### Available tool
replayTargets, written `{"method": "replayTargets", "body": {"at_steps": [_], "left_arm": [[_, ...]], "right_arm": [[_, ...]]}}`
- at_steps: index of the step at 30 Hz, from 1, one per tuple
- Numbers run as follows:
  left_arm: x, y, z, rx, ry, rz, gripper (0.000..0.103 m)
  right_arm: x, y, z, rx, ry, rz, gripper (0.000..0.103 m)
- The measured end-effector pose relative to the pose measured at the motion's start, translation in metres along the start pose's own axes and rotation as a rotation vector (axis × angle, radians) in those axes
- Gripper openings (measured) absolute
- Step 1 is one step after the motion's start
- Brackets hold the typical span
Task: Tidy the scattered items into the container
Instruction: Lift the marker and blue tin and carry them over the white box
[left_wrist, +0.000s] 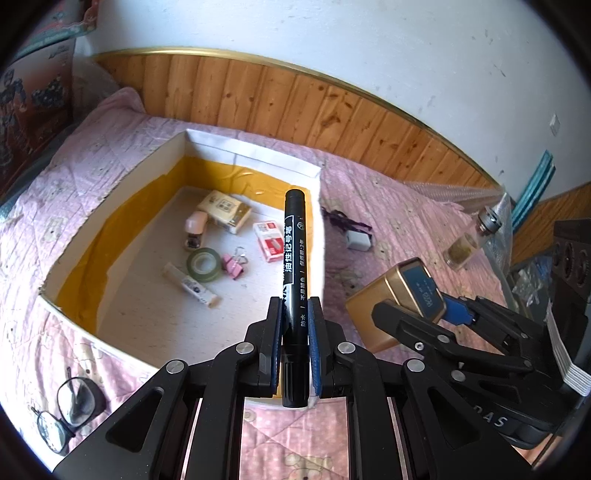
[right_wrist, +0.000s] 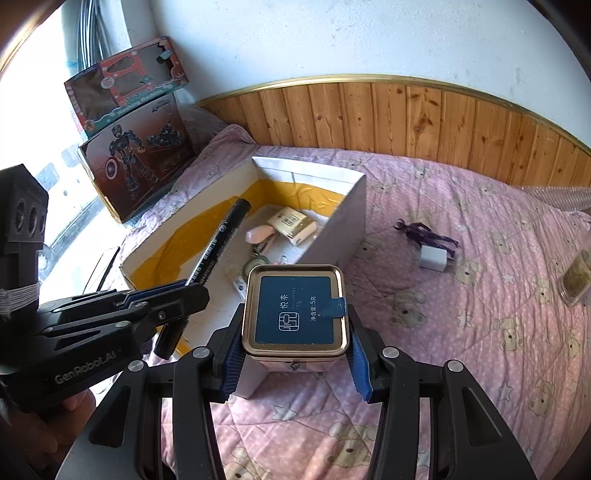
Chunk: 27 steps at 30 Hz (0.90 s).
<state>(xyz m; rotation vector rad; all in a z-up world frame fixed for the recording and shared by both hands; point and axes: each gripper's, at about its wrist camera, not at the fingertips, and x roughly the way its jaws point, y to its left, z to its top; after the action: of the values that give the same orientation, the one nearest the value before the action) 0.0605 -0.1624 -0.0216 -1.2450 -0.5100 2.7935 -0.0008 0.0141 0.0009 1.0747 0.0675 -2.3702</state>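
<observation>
My left gripper (left_wrist: 295, 306) is shut on a black marker (left_wrist: 293, 229), which points forward over the near right corner of the open white box (left_wrist: 255, 151) with yellow lining. My right gripper (right_wrist: 295, 354) is shut on a square gold tin (right_wrist: 295, 314) with a blue label, held beside the box's near right corner. The tin (left_wrist: 391, 295) and right gripper (left_wrist: 424, 306) also show in the left wrist view. The left gripper (right_wrist: 192, 291) and marker (right_wrist: 218, 243) show in the right wrist view. A white charger (right_wrist: 432, 256) and a purple ribbon (right_wrist: 424, 232) lie on the pink quilt.
Inside the box lie a pink stapler (left_wrist: 195, 229), tape roll (left_wrist: 203, 264), staples box (left_wrist: 269, 240), pink binder clip (left_wrist: 232, 264) and other small items. Glasses (left_wrist: 70, 410) lie left of the box. A glass bottle (right_wrist: 576, 277) stands at the right. Toy boxes (right_wrist: 136, 155) lean at the back left.
</observation>
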Motion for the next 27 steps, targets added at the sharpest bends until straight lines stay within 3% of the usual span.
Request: {"method": "replayTargets", "body": {"at_steps": [27], "left_arm": [[0.006,0.061,0.022,-0.115,-0.013,0.007,0.012]], "right_arm": [[0.015,0.050,0.017,-0.066,-0.004,0.029,0.049]]}}
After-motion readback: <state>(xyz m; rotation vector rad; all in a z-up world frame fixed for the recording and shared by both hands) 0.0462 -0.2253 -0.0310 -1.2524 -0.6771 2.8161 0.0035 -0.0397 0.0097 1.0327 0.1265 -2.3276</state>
